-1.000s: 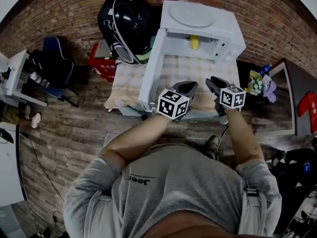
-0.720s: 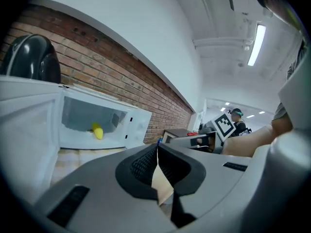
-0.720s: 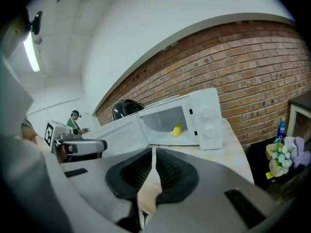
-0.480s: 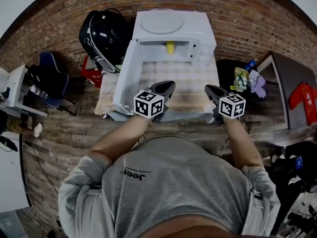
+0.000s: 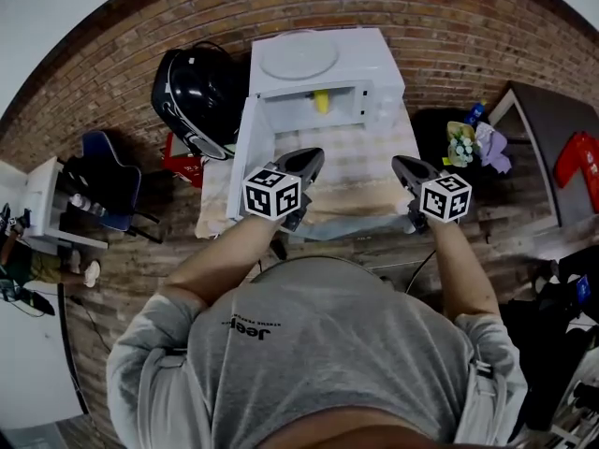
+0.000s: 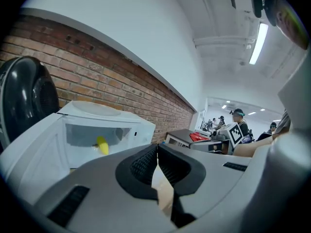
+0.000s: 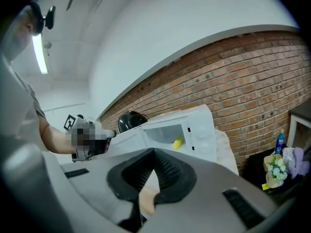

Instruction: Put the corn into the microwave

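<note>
A yellow corn cob (image 5: 321, 101) lies inside the white microwave (image 5: 323, 56), whose door (image 5: 249, 152) stands swung open to the left. The left gripper view shows the corn (image 6: 102, 145) behind the open door, and the right gripper view shows the corn (image 7: 178, 142) in the cavity. My left gripper (image 5: 315, 155) hovers in front of the door, shut and holding nothing (image 6: 158, 149). Off to the right of the opening, my right gripper (image 5: 397, 164) is also shut and holds nothing (image 7: 153, 152). Both sit well back from the microwave, over the table's near part.
The microwave stands on a table with a checked cloth (image 5: 360, 171). A black rounded helmet-like object (image 5: 197, 87) sits to its left, with a red box (image 5: 182, 148) below. A bunch of flowers (image 5: 460, 143) and a dark table (image 5: 552, 148) lie to the right. A brick wall runs behind.
Both grippers have drawn back from the microwave and risen. The right one moved away to the right. The corn stays in the cavity and the door stays open.
</note>
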Demonstrator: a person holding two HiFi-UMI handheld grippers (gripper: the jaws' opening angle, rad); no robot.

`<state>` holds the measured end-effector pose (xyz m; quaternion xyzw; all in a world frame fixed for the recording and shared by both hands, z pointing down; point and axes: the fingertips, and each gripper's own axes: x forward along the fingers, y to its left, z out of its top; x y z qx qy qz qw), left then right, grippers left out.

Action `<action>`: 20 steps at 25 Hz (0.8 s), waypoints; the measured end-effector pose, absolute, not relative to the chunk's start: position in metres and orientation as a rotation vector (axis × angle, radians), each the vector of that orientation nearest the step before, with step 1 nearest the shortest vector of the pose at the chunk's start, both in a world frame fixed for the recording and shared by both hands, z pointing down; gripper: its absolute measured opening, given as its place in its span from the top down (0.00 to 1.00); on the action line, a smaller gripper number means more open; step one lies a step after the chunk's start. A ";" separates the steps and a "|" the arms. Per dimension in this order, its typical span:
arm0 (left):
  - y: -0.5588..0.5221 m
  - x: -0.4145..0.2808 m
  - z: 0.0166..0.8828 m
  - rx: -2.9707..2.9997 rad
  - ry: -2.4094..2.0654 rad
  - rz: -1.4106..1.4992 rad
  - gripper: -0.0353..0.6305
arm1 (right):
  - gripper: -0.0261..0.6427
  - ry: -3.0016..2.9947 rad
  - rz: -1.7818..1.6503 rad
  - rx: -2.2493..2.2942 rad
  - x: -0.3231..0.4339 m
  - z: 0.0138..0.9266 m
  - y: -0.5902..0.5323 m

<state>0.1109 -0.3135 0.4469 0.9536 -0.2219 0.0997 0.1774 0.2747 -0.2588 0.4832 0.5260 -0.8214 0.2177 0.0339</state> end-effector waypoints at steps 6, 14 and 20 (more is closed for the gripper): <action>-0.308 0.120 0.443 2.660 -0.818 0.261 0.91 | 0.93 -2.607 0.657 1.532 0.305 0.470 -0.259; -0.259 0.132 0.410 2.546 -0.981 0.183 0.91 | 0.93 -2.657 0.655 1.329 0.317 0.452 -0.245; -0.249 0.094 0.387 2.605 -0.969 0.184 0.91 | 0.93 -2.677 0.678 1.346 0.280 0.442 -0.244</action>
